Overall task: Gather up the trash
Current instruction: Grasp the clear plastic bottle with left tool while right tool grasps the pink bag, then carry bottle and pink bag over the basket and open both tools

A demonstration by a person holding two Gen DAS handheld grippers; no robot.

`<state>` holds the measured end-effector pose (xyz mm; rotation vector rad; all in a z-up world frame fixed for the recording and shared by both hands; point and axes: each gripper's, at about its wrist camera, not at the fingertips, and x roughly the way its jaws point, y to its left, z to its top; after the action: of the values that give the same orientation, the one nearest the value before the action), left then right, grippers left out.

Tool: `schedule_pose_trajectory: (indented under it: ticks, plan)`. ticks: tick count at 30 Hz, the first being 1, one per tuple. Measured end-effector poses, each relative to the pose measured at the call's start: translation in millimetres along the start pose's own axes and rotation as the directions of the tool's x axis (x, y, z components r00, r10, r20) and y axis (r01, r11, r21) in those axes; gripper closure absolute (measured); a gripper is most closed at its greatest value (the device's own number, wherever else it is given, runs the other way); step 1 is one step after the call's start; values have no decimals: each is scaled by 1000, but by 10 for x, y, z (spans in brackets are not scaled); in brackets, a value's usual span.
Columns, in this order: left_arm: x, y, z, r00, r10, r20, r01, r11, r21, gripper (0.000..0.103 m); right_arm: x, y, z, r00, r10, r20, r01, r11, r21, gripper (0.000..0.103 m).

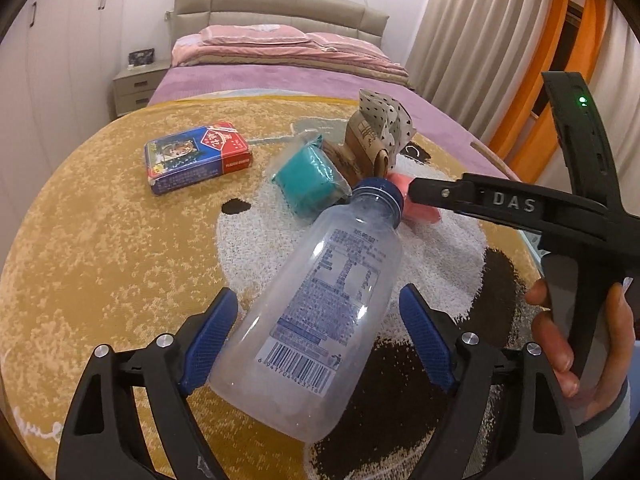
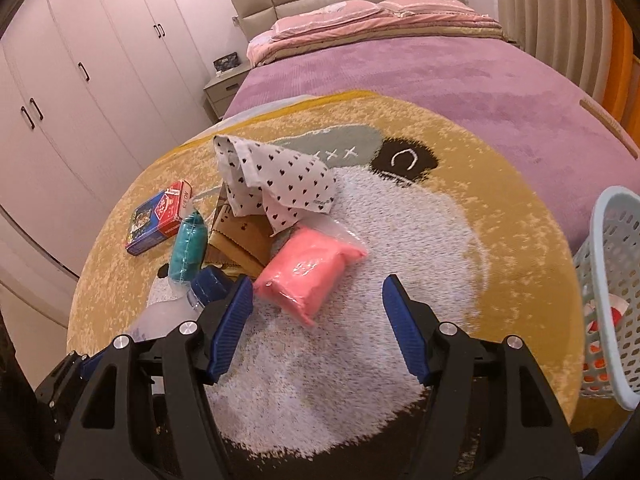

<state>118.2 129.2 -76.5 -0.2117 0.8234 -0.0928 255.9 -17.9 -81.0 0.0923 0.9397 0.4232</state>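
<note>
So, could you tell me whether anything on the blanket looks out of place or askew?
The plastic bottle lies on its side between the open left gripper fingers, cap pointing at a jumbled pile: heart-print paper crumpled over brown cardboard, with teal and pink packets beside it. Nothing appears spilled.

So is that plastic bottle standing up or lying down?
Lying down. The plastic bottle rests on its side on the rug, blue cap on, pointing away.

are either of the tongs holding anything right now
No. The left tongs straddle the bottle, open; the right tongs are open by the pink packet.
</note>
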Motion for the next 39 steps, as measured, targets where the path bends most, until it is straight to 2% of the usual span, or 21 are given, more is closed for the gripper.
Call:
schedule_pose_trajectory:
  ticks: [10,14,16,23,28,39]
  plan:
    - [27,-2,9,1000,-17,3,17,1000,-15,29,206,49,84,1000,-22,-19,22,1000,21,41]
    - [53,-75,9,1000,-17,-7,17,1000,11,33,214,78,71,999,-38,-22,38,999,-6,62]
    - [49,-99,9,1000,-22,-10,22,1000,19,37,190,64,47,999,-35,-20,35,999,-7,64]
    - [32,-151,21,1000,-29,-2,29,999,29,45,54,-65,-38,1000,-24,-14,24,1000,11,65]
    - [-46,-188,13,998,-59,24,58,998,8,47,-91,-139,-70,1000,-11,4,10,1000,24,65]
    - [-217,-411,159,987,-131,98,128,991,35,49,-589,-409,-112,995,-17,97,11,998,65,65]
